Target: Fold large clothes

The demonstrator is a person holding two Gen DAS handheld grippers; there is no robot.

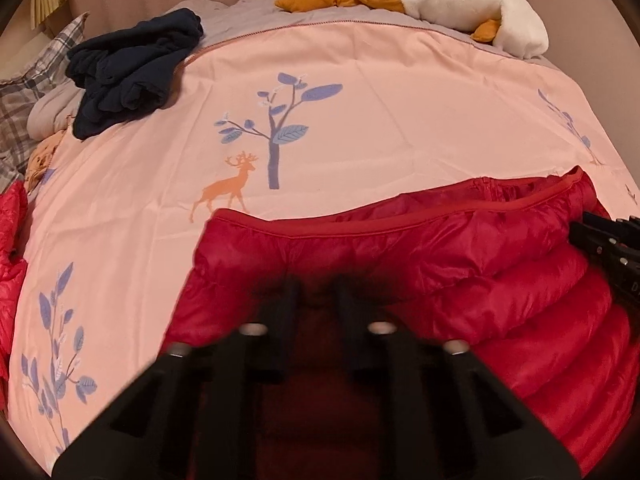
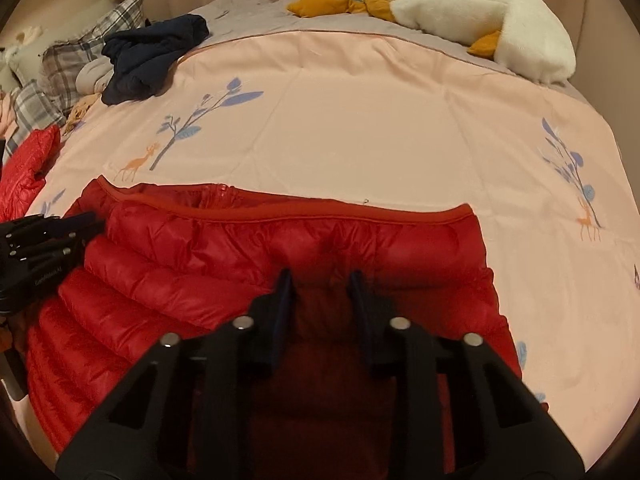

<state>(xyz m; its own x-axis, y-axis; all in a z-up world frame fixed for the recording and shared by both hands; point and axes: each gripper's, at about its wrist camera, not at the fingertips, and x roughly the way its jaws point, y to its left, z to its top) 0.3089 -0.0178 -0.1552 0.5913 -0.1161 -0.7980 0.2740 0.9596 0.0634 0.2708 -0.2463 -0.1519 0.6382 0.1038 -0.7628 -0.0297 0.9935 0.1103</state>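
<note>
a pink bedspread [image 1: 360, 92] printed with a blue tree [image 1: 276, 132] and an orange deer [image 1: 226, 194] covers the bed. a white plush goose [image 1: 476, 4] lies at its far edge, plaid pillows [image 2: 86, 46] at the far left.

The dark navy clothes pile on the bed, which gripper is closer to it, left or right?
Left. The navy clothes pile lies far left on the bed; the left gripper is over the red jacket's left half, the right gripper over its right half, farther away.
</note>
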